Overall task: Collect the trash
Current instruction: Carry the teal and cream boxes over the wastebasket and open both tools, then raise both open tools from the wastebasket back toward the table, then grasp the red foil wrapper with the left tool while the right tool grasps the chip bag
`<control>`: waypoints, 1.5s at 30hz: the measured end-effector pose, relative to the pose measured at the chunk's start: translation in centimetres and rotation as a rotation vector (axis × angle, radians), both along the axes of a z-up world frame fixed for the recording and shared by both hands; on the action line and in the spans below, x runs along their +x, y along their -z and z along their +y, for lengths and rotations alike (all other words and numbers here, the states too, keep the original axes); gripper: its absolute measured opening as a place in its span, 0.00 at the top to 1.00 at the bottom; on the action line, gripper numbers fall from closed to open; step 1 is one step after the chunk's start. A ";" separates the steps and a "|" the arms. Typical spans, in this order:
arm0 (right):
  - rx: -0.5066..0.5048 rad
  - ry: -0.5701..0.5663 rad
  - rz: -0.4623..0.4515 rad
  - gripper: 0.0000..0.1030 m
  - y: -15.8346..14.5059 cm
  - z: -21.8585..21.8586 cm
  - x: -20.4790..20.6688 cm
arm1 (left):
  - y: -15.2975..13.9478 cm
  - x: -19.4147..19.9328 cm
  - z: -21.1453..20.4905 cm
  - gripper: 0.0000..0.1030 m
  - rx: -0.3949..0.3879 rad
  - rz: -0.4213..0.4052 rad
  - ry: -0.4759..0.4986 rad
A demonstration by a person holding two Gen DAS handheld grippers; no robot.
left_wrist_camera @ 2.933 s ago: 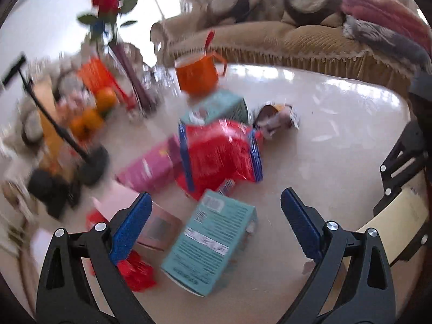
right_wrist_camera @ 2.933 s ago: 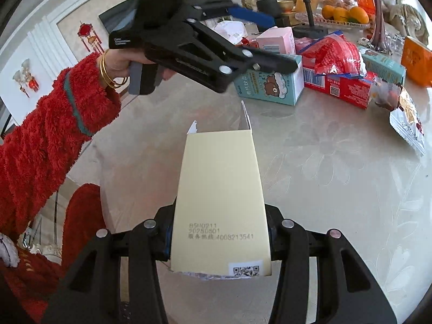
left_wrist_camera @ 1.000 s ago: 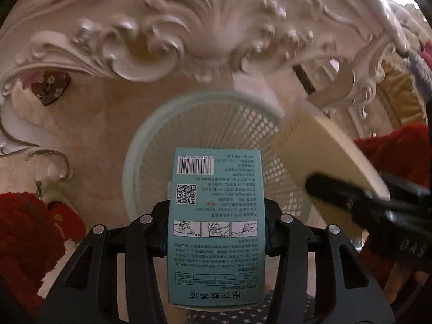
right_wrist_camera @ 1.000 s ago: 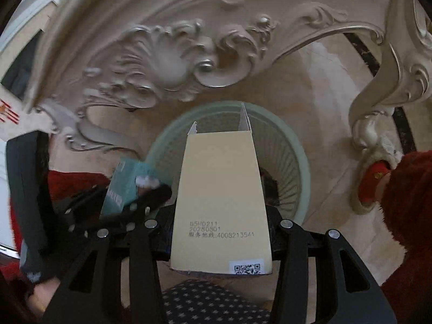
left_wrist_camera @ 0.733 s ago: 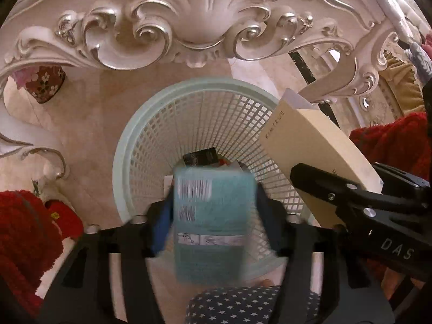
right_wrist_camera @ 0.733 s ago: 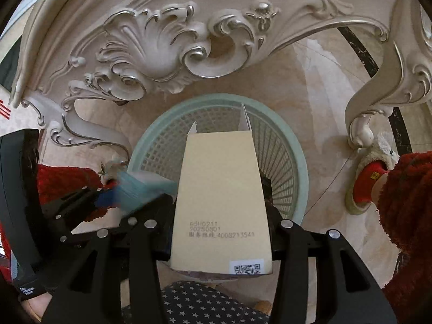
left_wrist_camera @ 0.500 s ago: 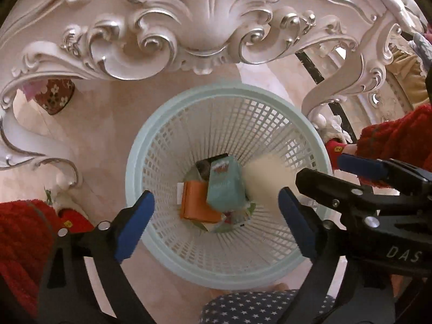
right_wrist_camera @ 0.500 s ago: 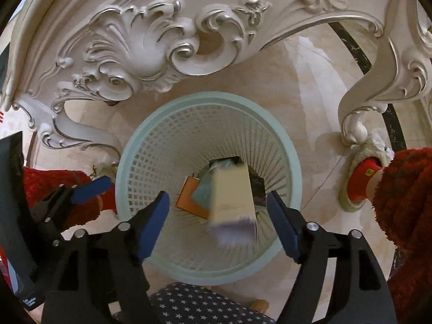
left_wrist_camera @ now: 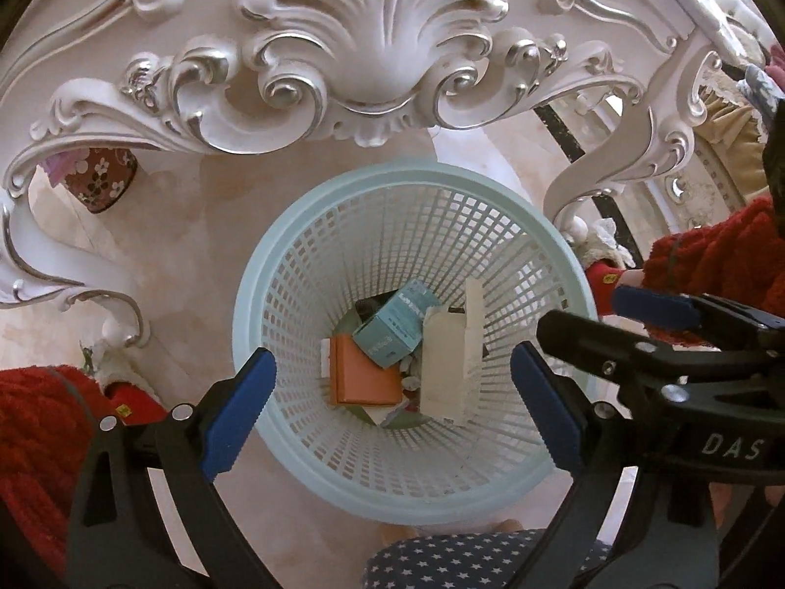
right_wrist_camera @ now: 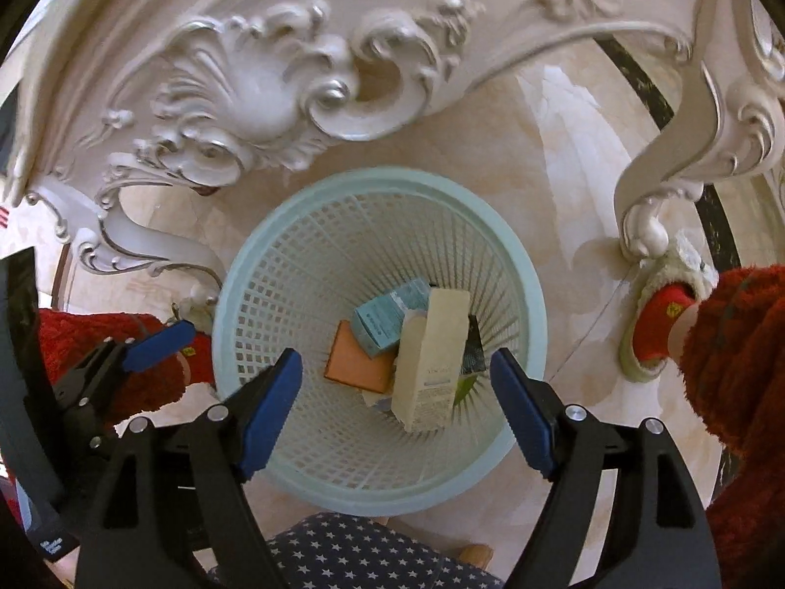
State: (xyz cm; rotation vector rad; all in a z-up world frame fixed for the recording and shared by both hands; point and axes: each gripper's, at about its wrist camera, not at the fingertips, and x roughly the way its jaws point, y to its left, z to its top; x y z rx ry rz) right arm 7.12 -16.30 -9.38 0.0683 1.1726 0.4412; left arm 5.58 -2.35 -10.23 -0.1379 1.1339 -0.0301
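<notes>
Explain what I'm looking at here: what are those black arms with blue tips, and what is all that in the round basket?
Those are two hand-held claws; a person in red sleeves holds one in each hand. Each picture comes from a camera on one claw, looking down along its fingers. The left claw and right claw have just been opening and both are empty. Below them, on the marble floor under an ornate white table, stands a pale green mesh basket. In it lie a teal box, a cream carton and an orange box. The other view shows the same pile.
</notes>
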 end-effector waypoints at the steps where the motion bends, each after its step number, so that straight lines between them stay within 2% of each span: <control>1: 0.012 -0.009 -0.035 0.27 -0.7 0.0 -0.4 | -0.2 -0.2 0.1 0.09 -0.005 0.001 -0.002; 3: 0.023 -0.019 -0.107 0.27 -2.2 0.0 -1.1 | -1.0 -0.7 0.4 0.09 0.004 -0.015 -0.005; 9: 0.083 -0.014 -0.514 0.27 -10.0 -1.7 -6.1 | -5.9 -2.9 1.6 0.09 0.087 -0.158 -0.048; 13: 0.089 0.024 -0.740 0.24 -15.0 -3.8 -8.2 | -11.4 -5.0 3.8 0.09 0.037 -0.277 -0.119; 14: 0.081 0.032 -0.773 0.17 -16.1 -4.1 -8.1 | -12.7 -5.1 4.3 0.09 0.028 -0.296 -0.132; 16: 0.082 0.054 -0.824 0.16 -18.7 -5.0 -7.0 | -15.6 -4.8 5.4 0.09 0.028 -0.335 -0.145; 17: 0.094 0.054 -0.833 0.16 -19.8 -5.4 -6.0 | -17.9 -4.0 6.4 0.09 0.045 -0.365 -0.158; 19: 0.121 0.044 -0.821 0.16 -22.2 -6.0 -3.0 | -20.7 -2.4 7.8 0.09 0.052 -0.399 -0.166; 21: 0.147 0.020 -0.766 0.16 -24.2 -6.1 1.9 | -24.2 0.9 10.1 0.09 0.020 -0.457 -0.175; 23: 0.145 0.011 -0.716 0.16 -25.1 -5.9 6.3 | -26.5 4.3 12.0 0.09 0.039 -0.501 -0.207; 26: 0.142 -0.005 -0.624 0.16 -25.7 -4.8 14.7 | -28.1 11.5 14.0 0.09 0.095 -0.466 -0.215; 30: 0.061 -0.012 -0.582 0.16 -25.5 -2.8 22.0 | -28.1 20.0 15.6 0.09 0.185 -0.423 -0.237; 31: 0.017 -0.035 -0.572 0.16 -25.3 -2.0 24.1 | -27.7 22.4 16.1 0.09 0.191 -0.406 -0.257; 34: -0.118 -0.093 -0.541 0.16 -24.0 0.3 28.7 | -26.8 26.4 17.1 0.09 0.163 -0.354 -0.288; 36: -0.172 -0.144 -0.529 0.16 -23.4 1.2 30.1 | -26.1 29.1 17.2 0.09 0.153 -0.329 -0.299; 39: -0.252 -0.223 -0.528 0.16 -22.2 3.0 32.0 | -25.1 32.0 17.3 0.09 0.177 -0.299 -0.319; 45: -0.283 -0.236 -0.512 0.17 -21.0 3.6 34.0 | -22.2 35.8 18.1 0.09 0.164 -0.218 -0.350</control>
